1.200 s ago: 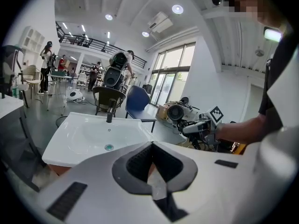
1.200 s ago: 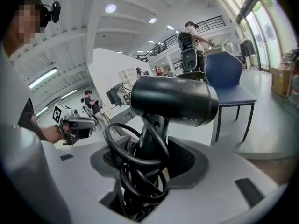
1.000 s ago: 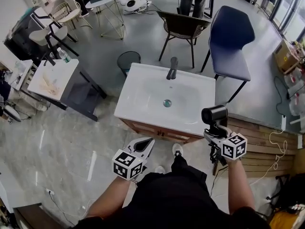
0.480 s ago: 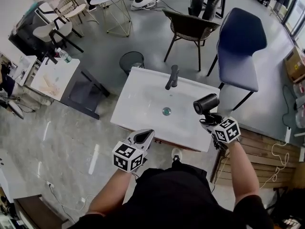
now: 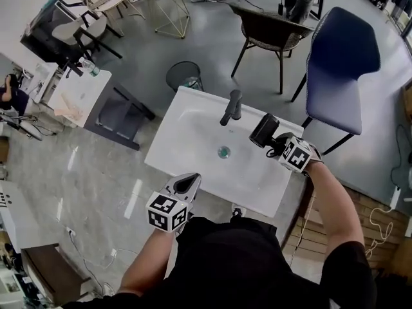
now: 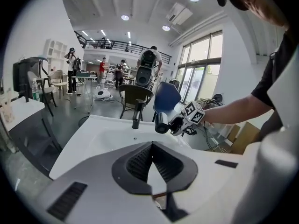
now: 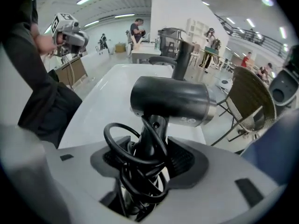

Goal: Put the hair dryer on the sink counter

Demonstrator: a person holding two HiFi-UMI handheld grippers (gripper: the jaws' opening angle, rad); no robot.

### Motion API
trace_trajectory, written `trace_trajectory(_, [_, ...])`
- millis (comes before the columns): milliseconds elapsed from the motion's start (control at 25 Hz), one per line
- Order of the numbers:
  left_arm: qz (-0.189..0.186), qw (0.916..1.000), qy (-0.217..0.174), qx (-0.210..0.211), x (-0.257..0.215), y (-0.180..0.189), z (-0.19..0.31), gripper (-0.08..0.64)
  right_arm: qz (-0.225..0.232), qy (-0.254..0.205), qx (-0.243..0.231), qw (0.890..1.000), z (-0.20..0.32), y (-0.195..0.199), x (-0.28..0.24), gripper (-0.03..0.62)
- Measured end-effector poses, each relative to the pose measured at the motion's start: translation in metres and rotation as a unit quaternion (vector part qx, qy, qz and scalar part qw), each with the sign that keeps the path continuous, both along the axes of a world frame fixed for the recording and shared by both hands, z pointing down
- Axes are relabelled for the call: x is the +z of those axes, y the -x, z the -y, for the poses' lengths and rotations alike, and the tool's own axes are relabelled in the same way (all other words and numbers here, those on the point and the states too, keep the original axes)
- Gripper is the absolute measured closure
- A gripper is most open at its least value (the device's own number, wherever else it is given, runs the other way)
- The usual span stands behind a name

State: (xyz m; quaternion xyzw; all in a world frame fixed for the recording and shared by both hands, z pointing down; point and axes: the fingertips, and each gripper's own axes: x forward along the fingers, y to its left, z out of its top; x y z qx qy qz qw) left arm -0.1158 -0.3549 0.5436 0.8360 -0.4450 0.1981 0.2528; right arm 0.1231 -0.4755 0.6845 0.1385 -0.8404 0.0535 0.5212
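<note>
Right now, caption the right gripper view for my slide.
Right gripper grips a black hair dryer by its handle, cord looped, over the white sink counter.

A blue chair (image 5: 338, 69) beside a dark woven chair (image 5: 273, 28) — a round black bin (image 5: 183, 76) near a white side table (image 5: 80, 95).

The hair dryer (image 5: 264, 129) is black, with a silver band at one end of its barrel. Its looped cord is black too. The tabletop (image 5: 177, 143) is plain glossy white, and the faucet (image 5: 232, 106) at its far edge is dark grey. The left gripper (image 5: 183, 184) and right gripper (image 5: 280, 145) are pale grey with black ribbed jaws, and each carries a cube of black-and-white square markers. The chair (image 5: 338, 63) is deep blue. The floor (image 5: 96, 172) is grey with pale veining.
</note>
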Motion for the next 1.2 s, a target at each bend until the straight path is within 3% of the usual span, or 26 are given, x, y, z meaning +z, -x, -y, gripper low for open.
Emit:
trace_trajectory(160, [0.008, 0.9999, 0.007, -0.007, 0.002, -0.014, 0.006, 0.560, -0.025, -0.001, -0.055, 0.998, 0.024, 0.007, 0.011, 0.354])
trace_trajectory(520, [0.011, 0.9998, 0.015, -0.008, 0.006, -0.019, 0.011, 0.560, -0.051, -0.013, -0.121, 0.991, 0.054, 0.038, 0.032, 0.354])
trace_trajectory(1200, [0.008, 0.9997, 0.021, -0.002, 0.010, -0.011, 0.027, 0.560, -0.055, -0.049, -0.112, 0.991, 0.087, 0.047, 0.042, 0.353])
